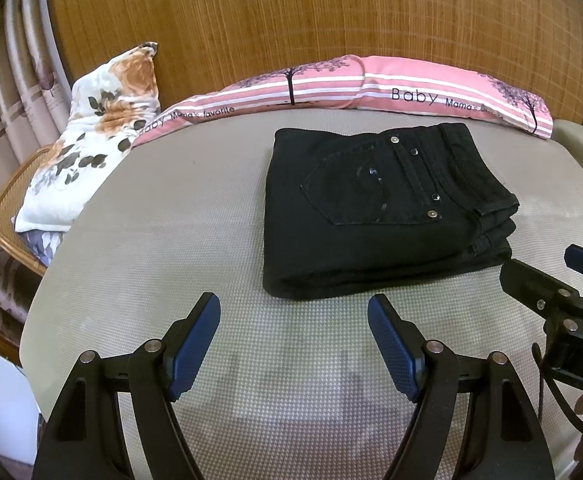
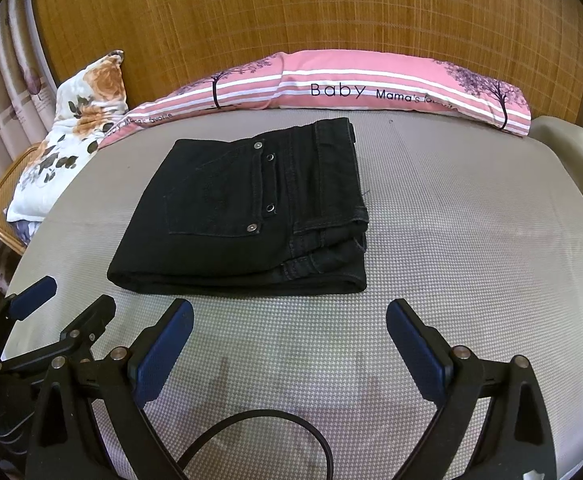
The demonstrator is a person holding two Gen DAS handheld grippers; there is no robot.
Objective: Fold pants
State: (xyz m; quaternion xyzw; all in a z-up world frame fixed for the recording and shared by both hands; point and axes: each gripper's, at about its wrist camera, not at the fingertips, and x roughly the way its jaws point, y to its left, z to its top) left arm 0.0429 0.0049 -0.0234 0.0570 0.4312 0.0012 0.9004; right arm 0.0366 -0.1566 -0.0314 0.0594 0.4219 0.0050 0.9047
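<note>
The black pants point(image 1: 383, 208) lie folded into a compact, thick rectangle on the grey woven mattress point(image 1: 171, 240) of a bed, with a back pocket and its metal rivets facing up and the waistband layers stacked along the edge that faces the right hand-held gripper. Behind the pants, against the bamboo-mat headboard point(image 1: 311, 20), stretches a long pink striped pillow point(image 1: 371, 84) printed with trees and the word "Baby"; to the left of the pants, at the mattress edge, a floral pillow point(image 1: 99, 128) leans over a rattan chair point(image 1: 7, 208). The left hand-held gripper point(image 1: 293, 322) hovers just in front of the pants, nearer the camera, with its blue-padded fingers spread apart and nothing between them. The right hand-held gripper point(image 2: 289, 322) likewise hangs in front of the pants with its fingers wide apart and empty, clear of the fabric. A black cable point(image 2: 259, 432) loops over the mattress below the right hand-held gripper, on the near side from the pants.
</note>
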